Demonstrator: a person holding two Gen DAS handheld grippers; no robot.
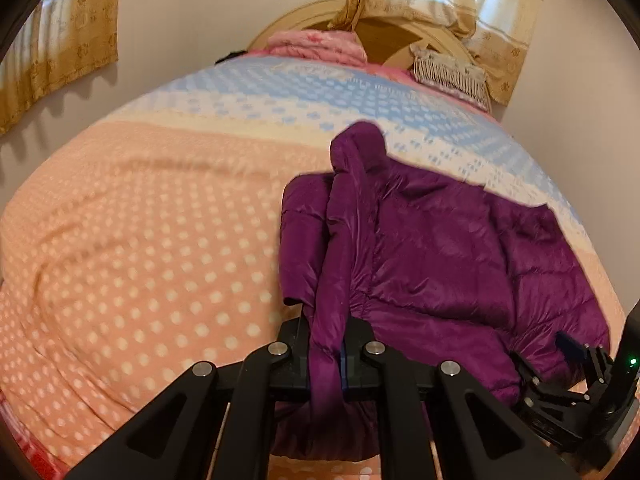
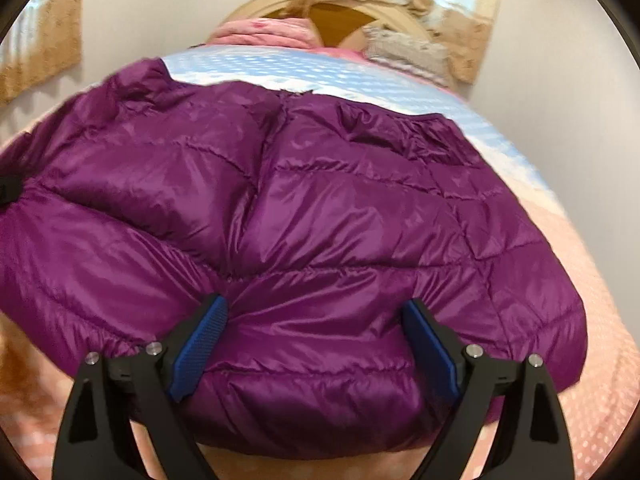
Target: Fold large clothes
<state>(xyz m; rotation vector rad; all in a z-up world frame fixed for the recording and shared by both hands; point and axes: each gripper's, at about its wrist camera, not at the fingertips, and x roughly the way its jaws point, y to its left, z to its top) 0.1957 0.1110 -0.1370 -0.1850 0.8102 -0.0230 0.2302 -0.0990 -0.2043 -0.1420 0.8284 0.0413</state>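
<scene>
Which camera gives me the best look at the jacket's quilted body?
The right wrist view: the jacket fills the frame, its seams clear between open jaws. The left wrist view shows mainly the fold pinched in the left gripper, the body off to the right.

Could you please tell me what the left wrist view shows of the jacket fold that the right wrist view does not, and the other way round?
Only the left wrist view shows the left gripper shut on a raised strip of the purple jacket, and the right gripper at the hem from the side. Only the right wrist view shows the right gripper head on, fingers wide apart with the hem between them, not pinching it. Both show the jacket on the dotted bedspread, and the pink bedding by the headboard.
</scene>
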